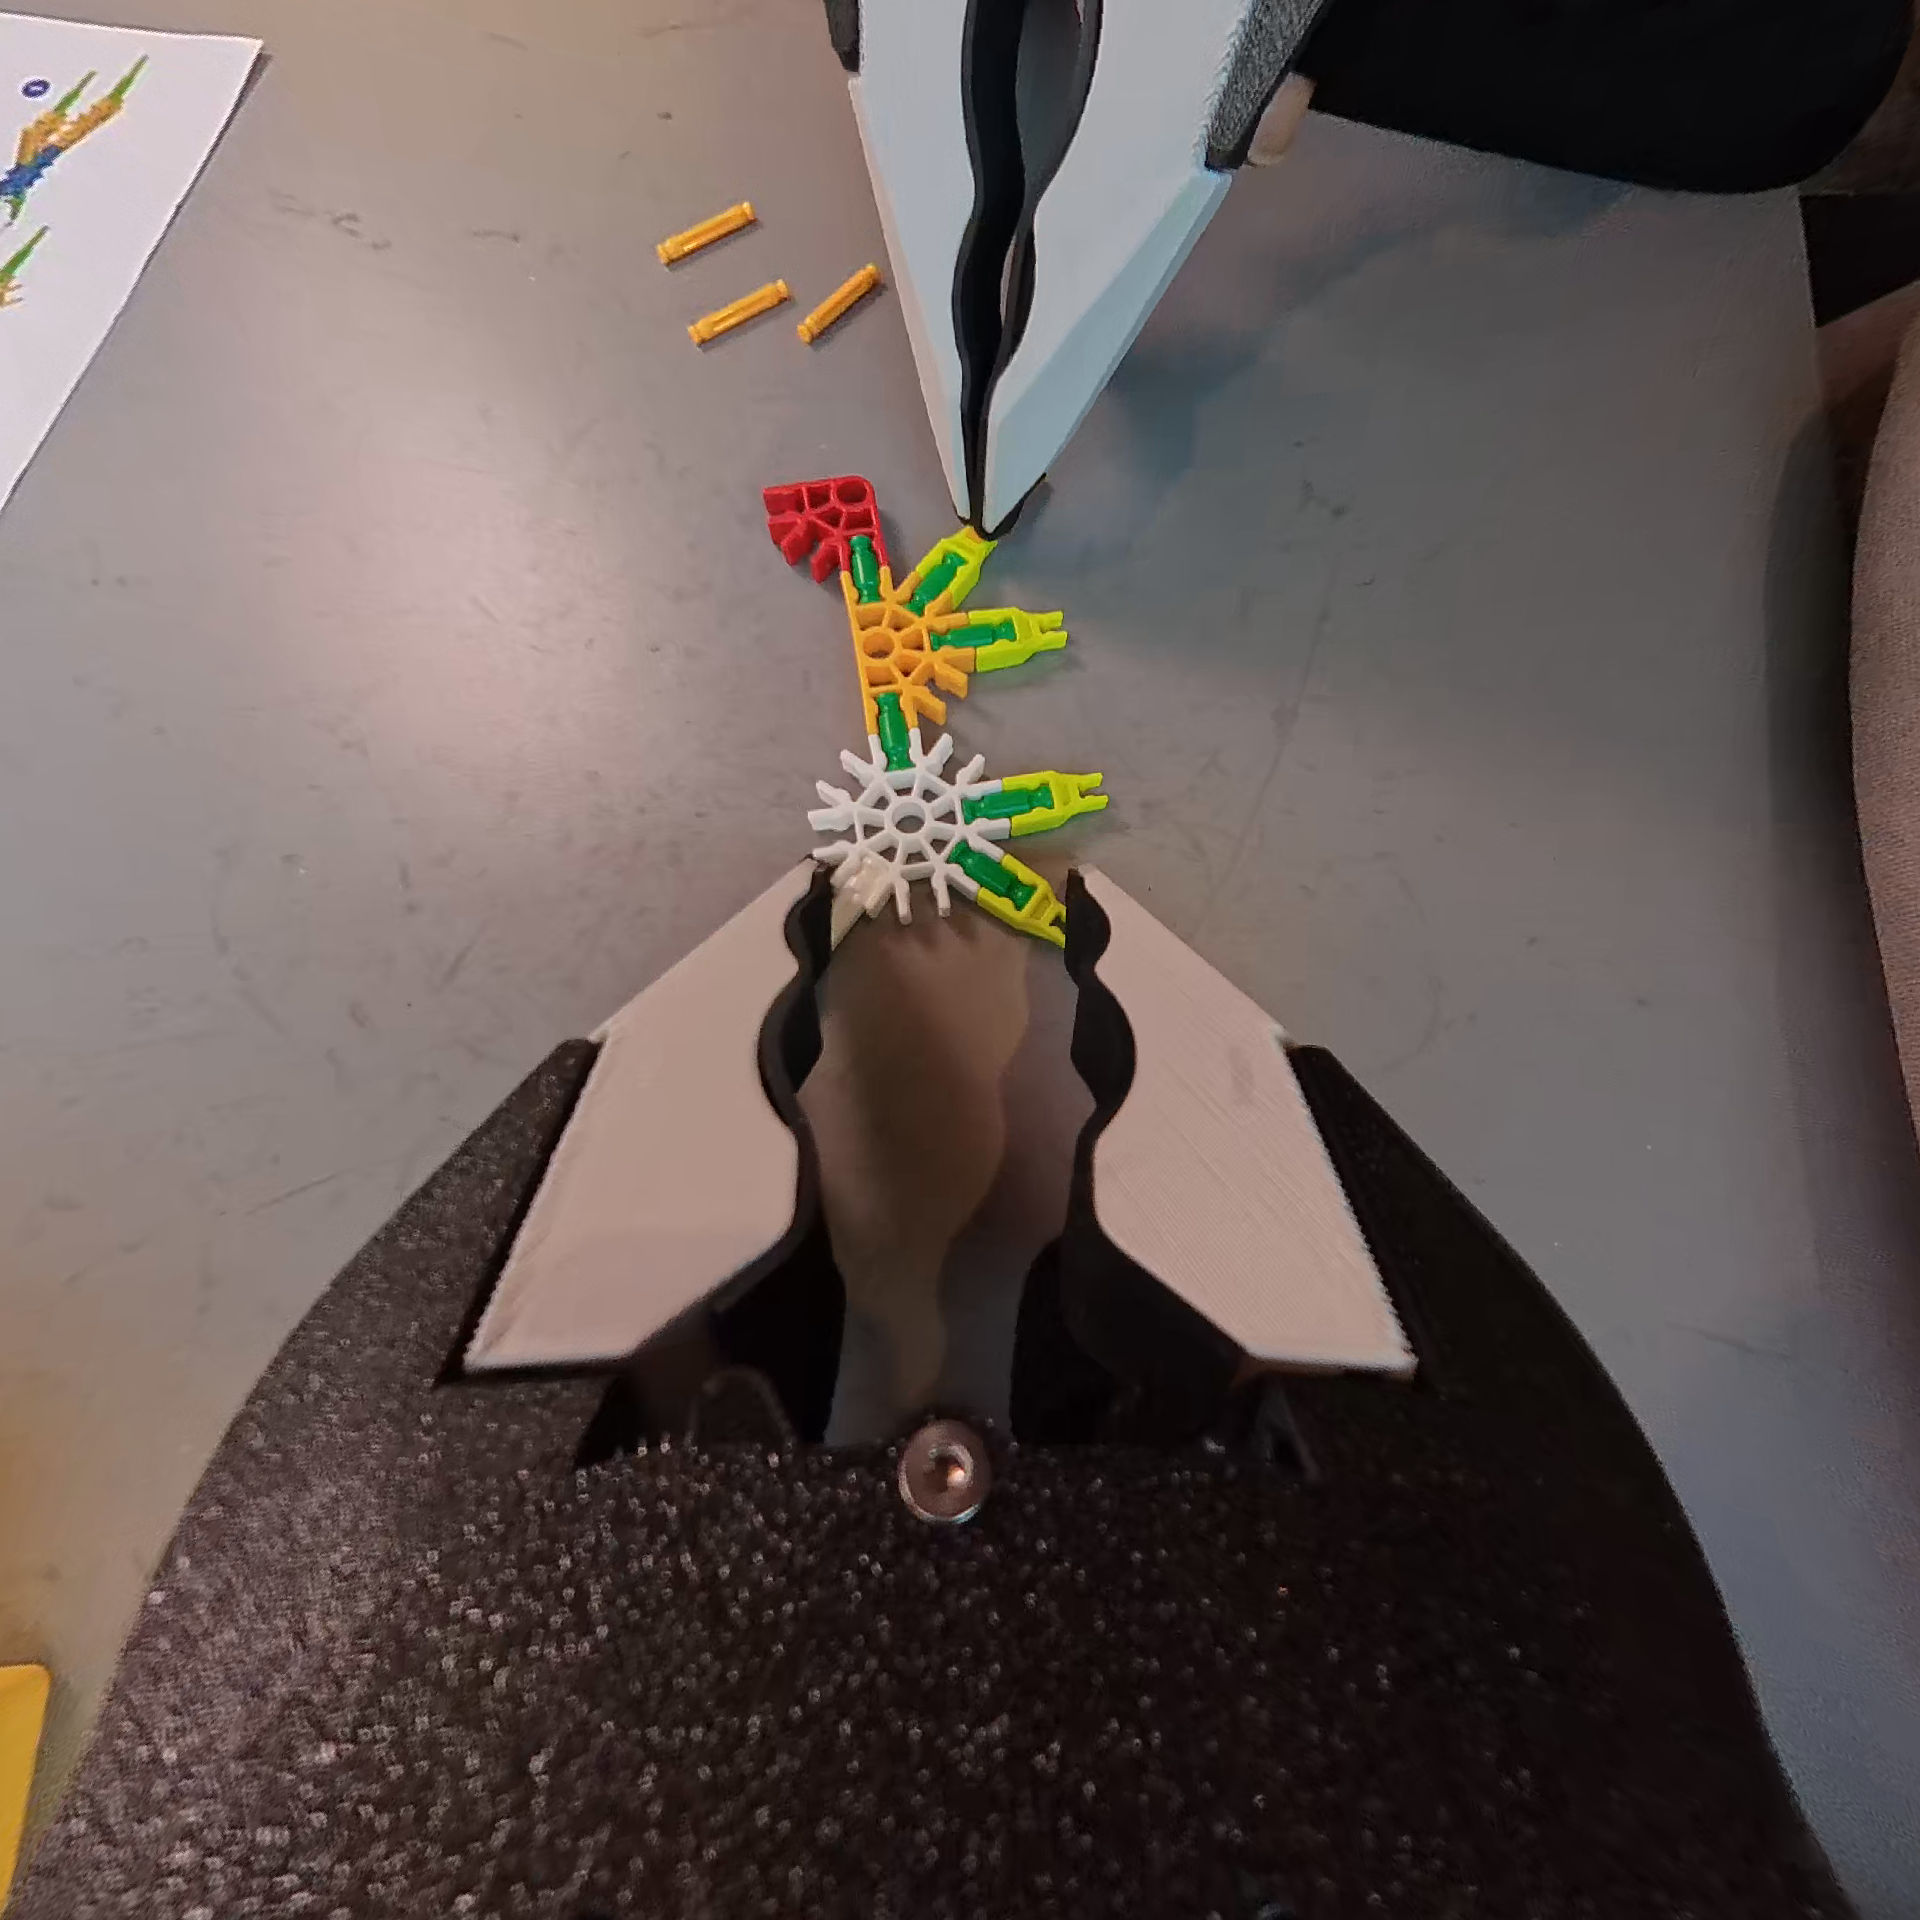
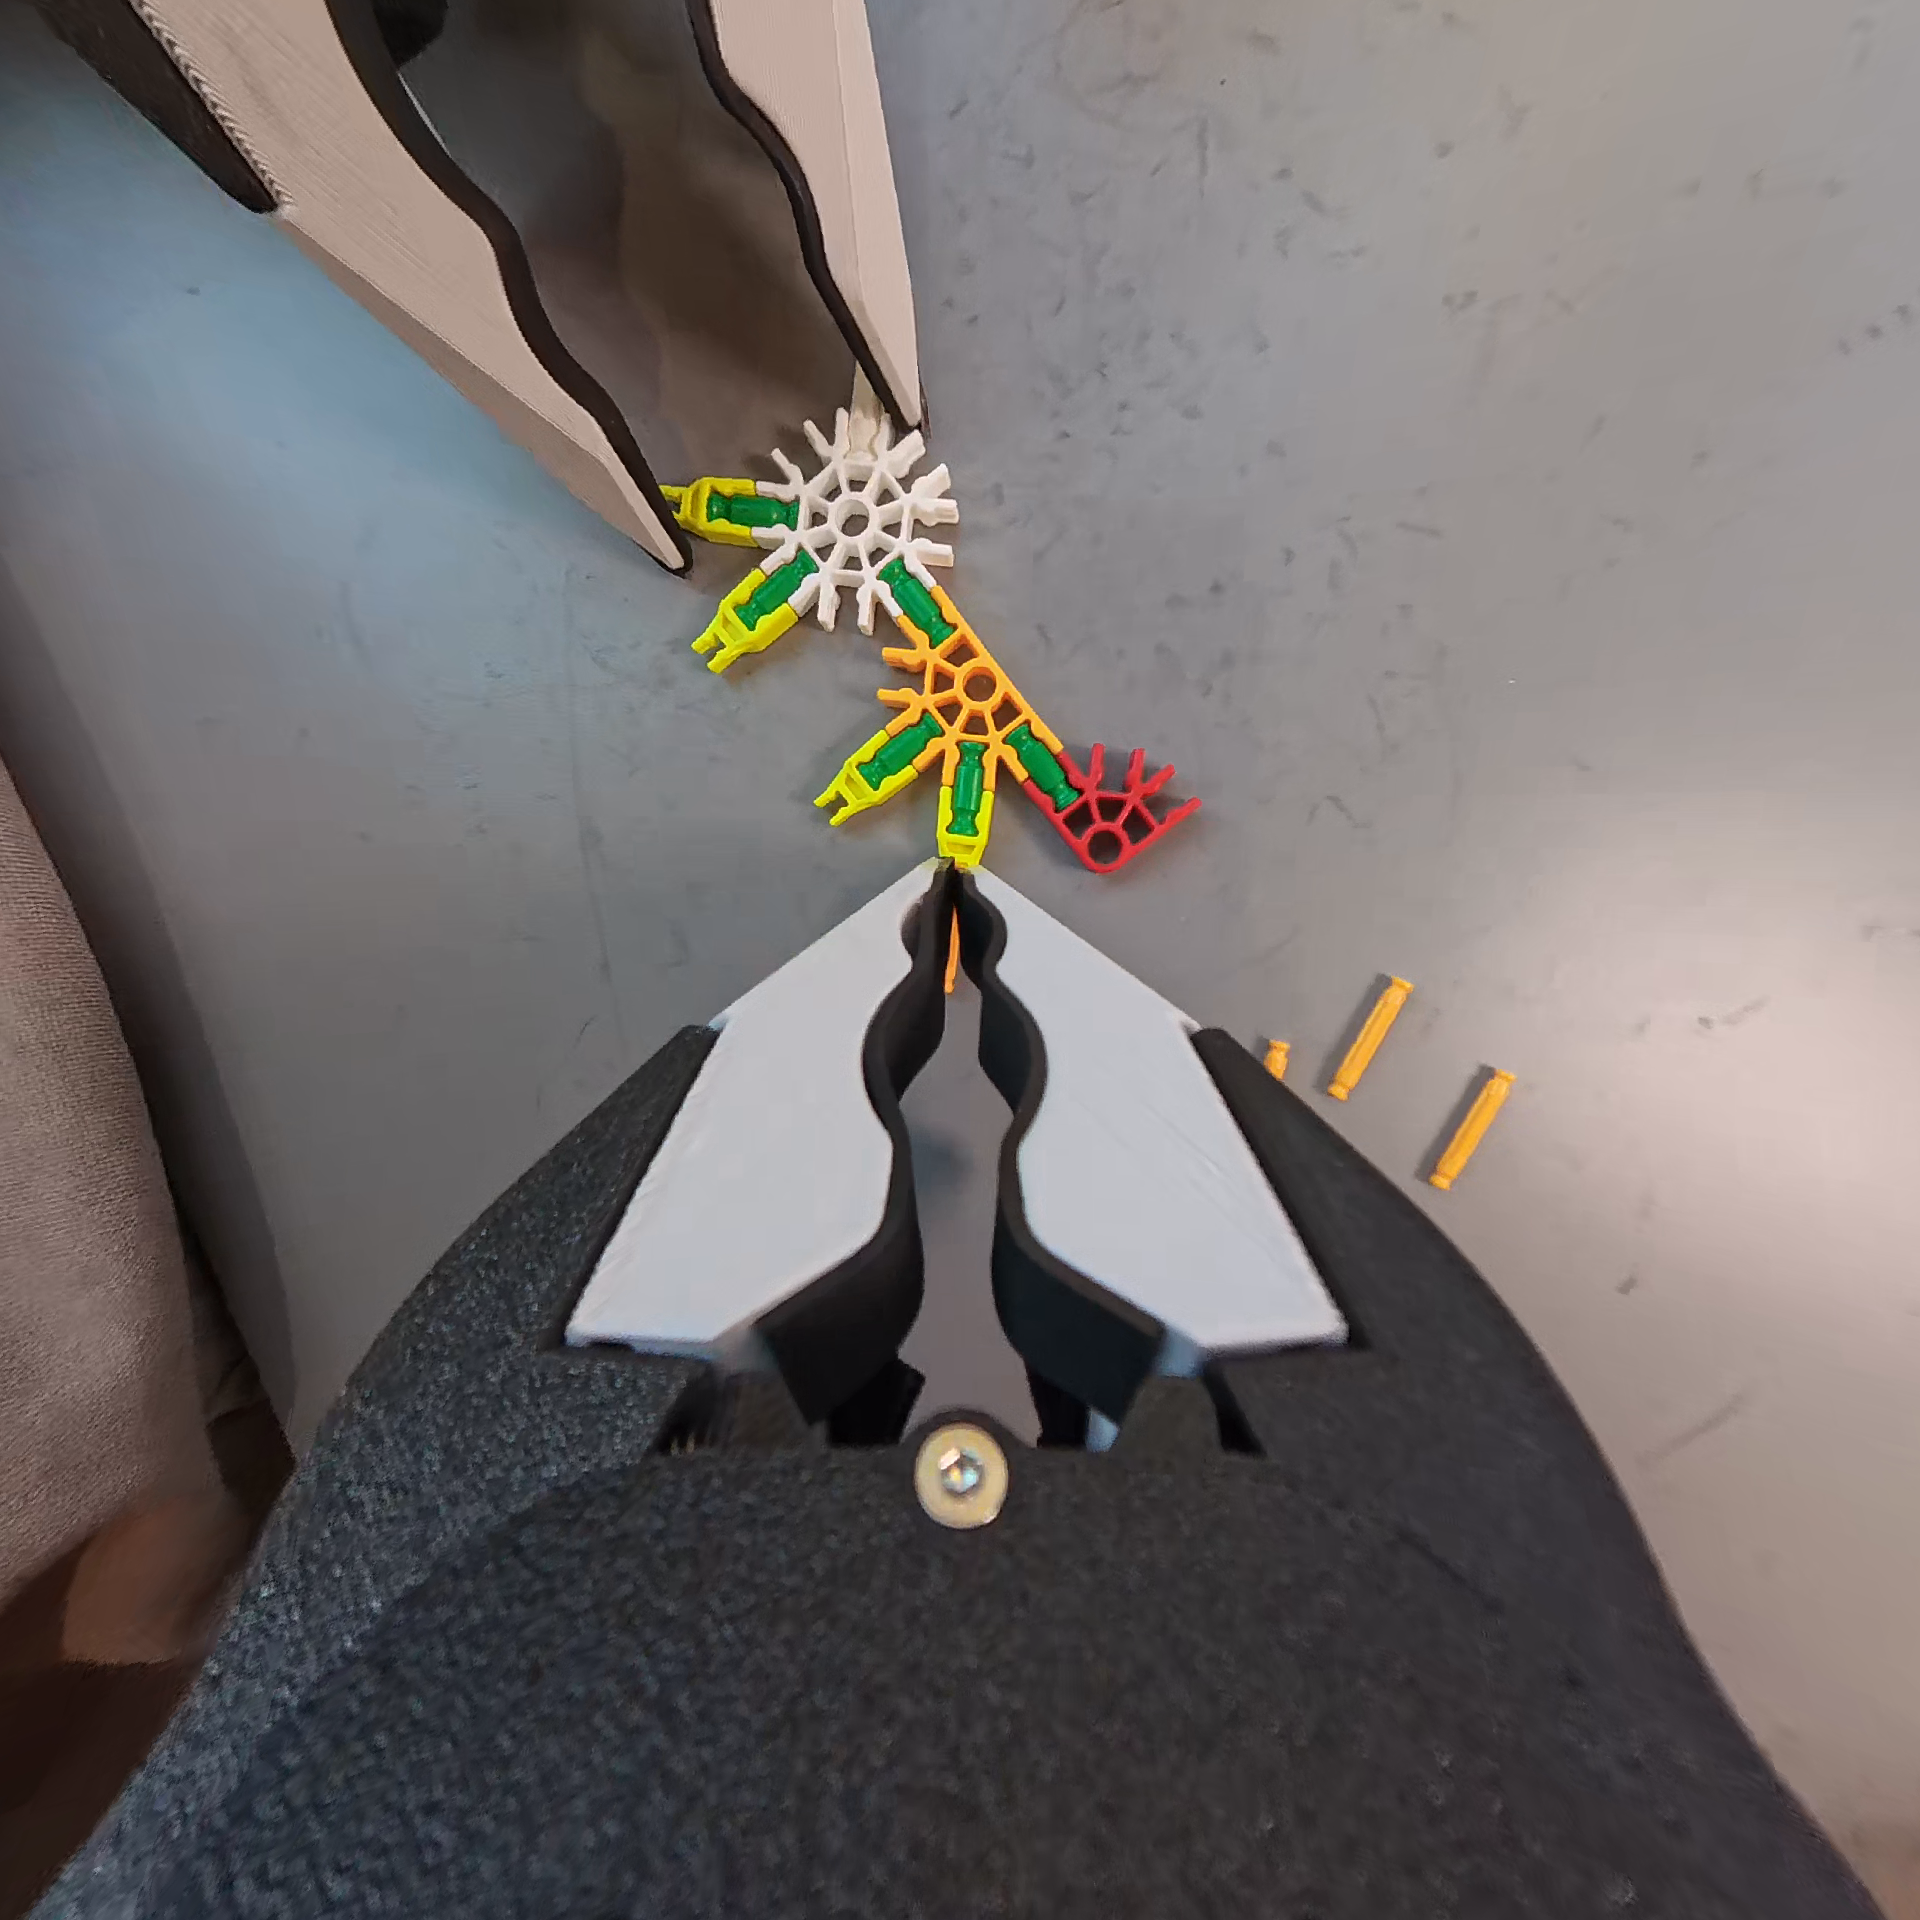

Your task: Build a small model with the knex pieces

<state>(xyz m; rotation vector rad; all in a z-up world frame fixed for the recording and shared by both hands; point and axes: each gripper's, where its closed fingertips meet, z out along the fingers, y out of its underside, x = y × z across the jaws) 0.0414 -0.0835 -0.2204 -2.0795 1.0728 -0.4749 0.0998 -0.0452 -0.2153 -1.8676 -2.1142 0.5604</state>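
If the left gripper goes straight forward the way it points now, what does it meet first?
The left gripper, open, would most likely meet the white snowflake connector first: it lies just ahead of the open fingertips, which already flank its near edge. Height above the grey table is unclear.

One joined plastic build (image 1: 914, 717) lies on the table (image 1: 416, 727) — one white snowflake hub (image 1: 907, 823), one orange hub (image 1: 896, 646), one red corner piece (image 1: 821, 516); four yellow-green clips (image 1: 1023, 636); six short green rods (image 1: 977, 636); three loose orange rods (image 1: 707, 233) — one printed sheet (image 1: 94, 239); two claws (image 2: 951, 878).
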